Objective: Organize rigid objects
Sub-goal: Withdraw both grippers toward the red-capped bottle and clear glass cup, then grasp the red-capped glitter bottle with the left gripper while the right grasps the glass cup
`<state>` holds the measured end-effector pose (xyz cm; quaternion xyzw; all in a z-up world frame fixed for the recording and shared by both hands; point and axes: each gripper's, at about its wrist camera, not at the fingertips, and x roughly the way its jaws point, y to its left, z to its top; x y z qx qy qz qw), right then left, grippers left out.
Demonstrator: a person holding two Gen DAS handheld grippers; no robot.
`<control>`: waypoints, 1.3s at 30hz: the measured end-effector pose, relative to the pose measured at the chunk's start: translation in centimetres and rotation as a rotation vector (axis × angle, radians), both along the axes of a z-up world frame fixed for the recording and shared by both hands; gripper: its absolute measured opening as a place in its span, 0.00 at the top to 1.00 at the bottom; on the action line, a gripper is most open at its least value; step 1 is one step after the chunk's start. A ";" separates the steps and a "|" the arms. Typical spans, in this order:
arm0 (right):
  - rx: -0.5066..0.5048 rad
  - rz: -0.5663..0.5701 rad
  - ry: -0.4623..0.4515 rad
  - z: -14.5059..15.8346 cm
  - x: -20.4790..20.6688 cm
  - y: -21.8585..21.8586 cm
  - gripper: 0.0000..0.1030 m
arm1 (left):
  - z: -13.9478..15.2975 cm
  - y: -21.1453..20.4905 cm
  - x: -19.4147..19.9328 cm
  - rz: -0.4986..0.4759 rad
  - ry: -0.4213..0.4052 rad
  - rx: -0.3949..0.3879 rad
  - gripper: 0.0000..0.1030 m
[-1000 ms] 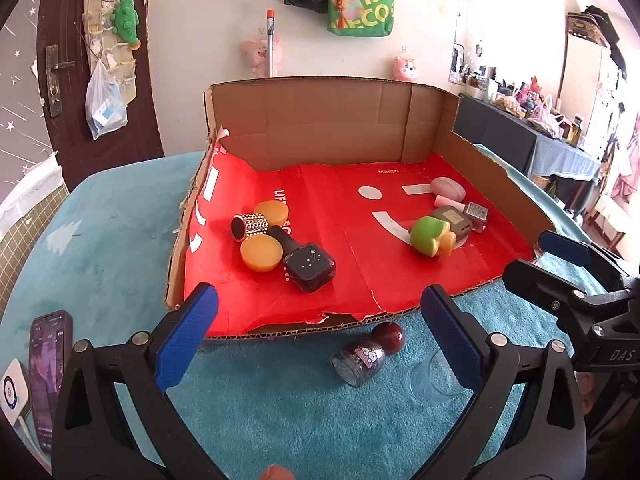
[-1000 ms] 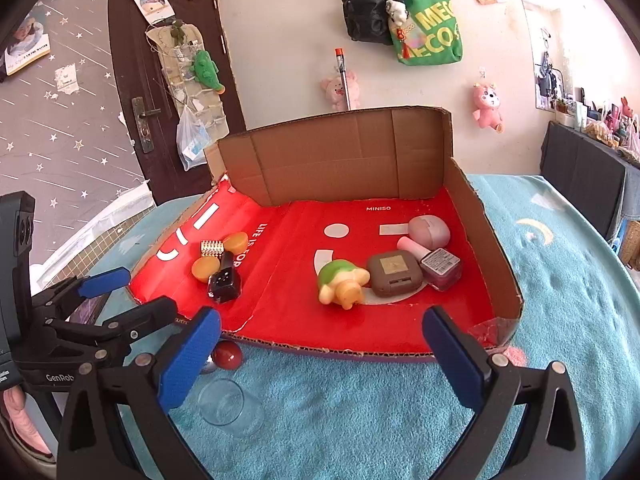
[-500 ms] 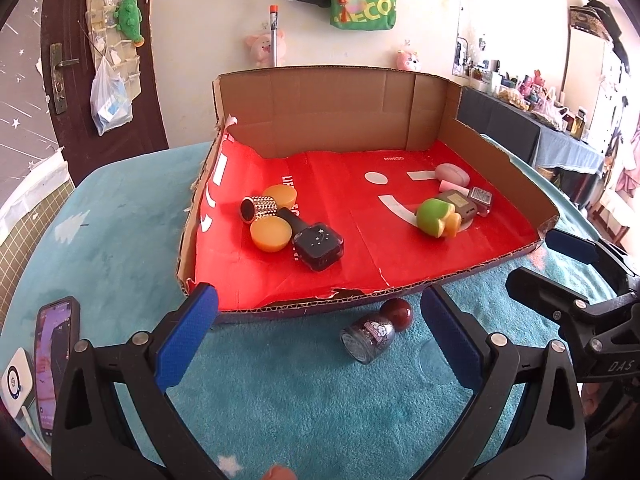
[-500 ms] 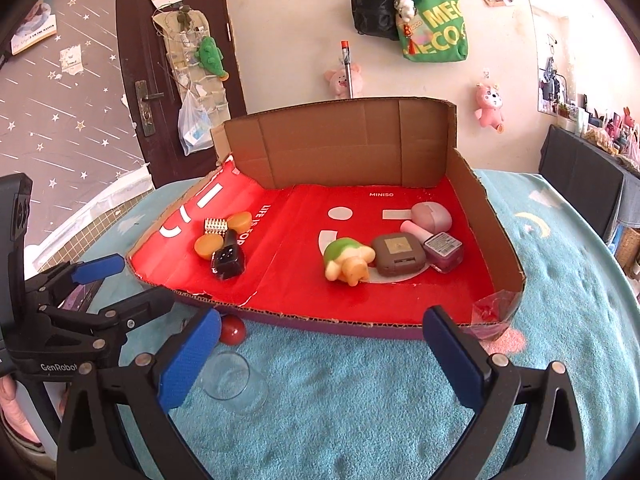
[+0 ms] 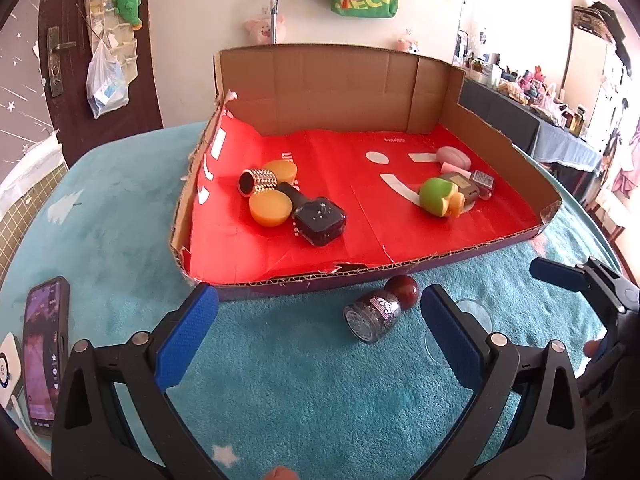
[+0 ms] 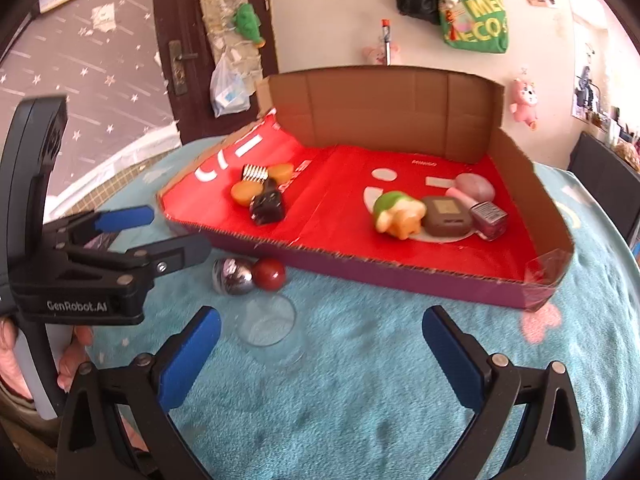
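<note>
A small glitter bottle (image 5: 371, 317) with a round dark red cap (image 5: 402, 286) lies on its side on the teal cloth, just in front of the cardboard box (image 5: 320, 80). A clear glass (image 6: 266, 326) stands beside it. My left gripper (image 5: 320, 332) is open, the bottle a little beyond its right finger. My right gripper (image 6: 322, 354) is open too, the glass just ahead of its left finger. In the red-lined box lie two orange discs (image 5: 270, 209), a studded cylinder (image 5: 258, 181), a dark square bottle (image 5: 320, 224), a green toy (image 5: 438, 196) and a brown case (image 6: 444, 216).
A phone (image 5: 44, 348) and a white gadget (image 5: 8, 360) lie at the cloth's left edge. The left gripper (image 6: 168, 232) sits left of the bottle (image 6: 234, 276) in the right wrist view, a hand (image 6: 72, 360) under it. Walls close three sides of the box; its front lip is low.
Both grippers have drawn back from the box and stayed open. The right gripper has swung left, so the glass and bottle now sit nearer its left finger.
</note>
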<state>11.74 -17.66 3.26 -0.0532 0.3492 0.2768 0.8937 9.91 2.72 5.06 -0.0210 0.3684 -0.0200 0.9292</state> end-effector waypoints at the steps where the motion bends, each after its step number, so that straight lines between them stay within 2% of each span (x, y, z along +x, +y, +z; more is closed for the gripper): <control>1: -0.009 0.010 0.001 -0.2 -0.1 0.3 0.00 | -0.2 0.0 0.2 -0.002 0.010 -0.005 0.00; 9: -0.066 0.067 0.001 -1.3 -0.7 2.3 0.00 | -1.3 0.1 0.9 -0.018 0.048 -0.051 0.00; 19: -0.048 0.041 0.047 -2.3 0.2 2.1 0.01 | -2.3 -0.2 1.7 -0.038 0.083 -0.094 0.00; 28: -0.045 0.041 0.058 -2.7 0.3 2.3 0.01 | -3.1 -1.4 2.7 -0.069 0.112 -0.086 0.01; 36: -0.027 0.039 0.089 -3.2 0.7 2.6 0.17 | -3.4 -1.5 3.2 -0.082 0.130 -0.097 0.09; 39: -0.023 0.036 0.083 -3.2 0.8 2.7 0.24 | -3.5 -1.4 3.1 -0.086 0.130 -0.103 0.15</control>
